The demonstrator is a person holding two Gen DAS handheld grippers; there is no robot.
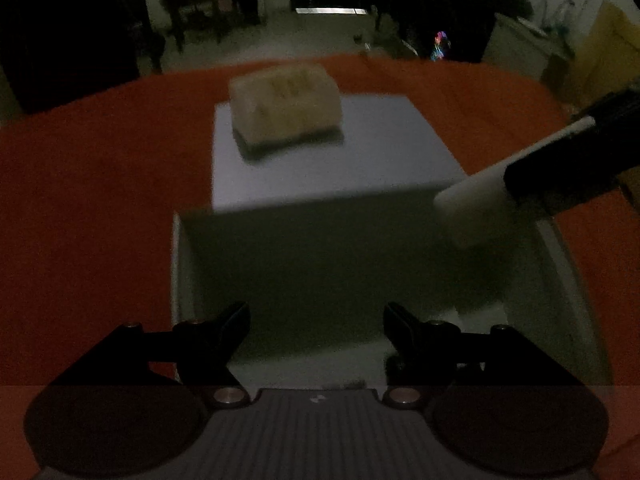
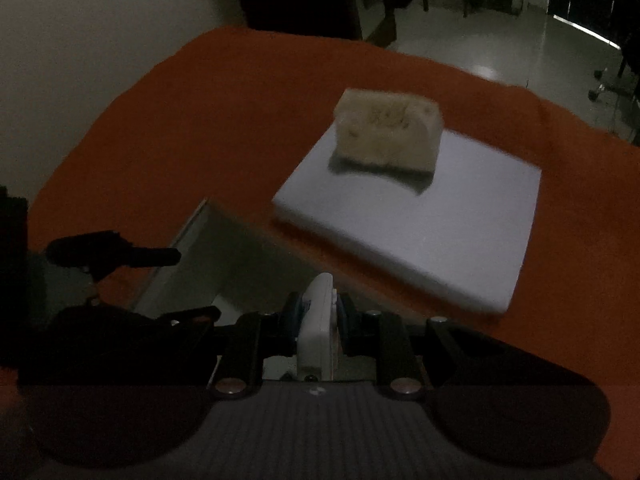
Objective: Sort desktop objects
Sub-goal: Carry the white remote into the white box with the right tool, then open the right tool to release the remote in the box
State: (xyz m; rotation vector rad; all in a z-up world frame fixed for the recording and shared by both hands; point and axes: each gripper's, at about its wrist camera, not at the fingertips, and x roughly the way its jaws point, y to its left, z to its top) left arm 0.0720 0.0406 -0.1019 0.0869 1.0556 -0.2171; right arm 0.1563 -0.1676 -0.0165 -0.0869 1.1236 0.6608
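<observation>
The scene is lying in dim light, with an orange cloth (image 1: 100, 184) covering the table; on it a flat white lid (image 1: 320, 148) is sitting at about 12 o'clock in the left wrist view, and a pale, beige block-shaped object (image 1: 286, 106), too blurred to name, is resting on the far part of that lid. Just nearer than the lid, an open white box (image 1: 180, 272) is lying with its dark inside facing up; its rim is running down the 9 o'clock and 3 o'clock sides of the left wrist view.

The left gripper (image 1: 316, 328) is hovering over the near part of the box, its jaws standing wide apart with nothing between them; in the right wrist view its dark fingers are showing at 9 o'clock.

The right gripper (image 2: 318, 312) is coming in at 3 o'clock of the left wrist view, its jaws pinching a slim white object (image 2: 318, 320) that is sticking out past the fingertips; that white object (image 1: 480, 188) is hanging above the right side of the box, not touching it as far as the blur allows; in the right wrist view the lid (image 2: 440, 232) with the beige object (image 2: 388, 136) is lying at 1 o'clock, the box (image 2: 192, 264) at 10 o'clock.
</observation>
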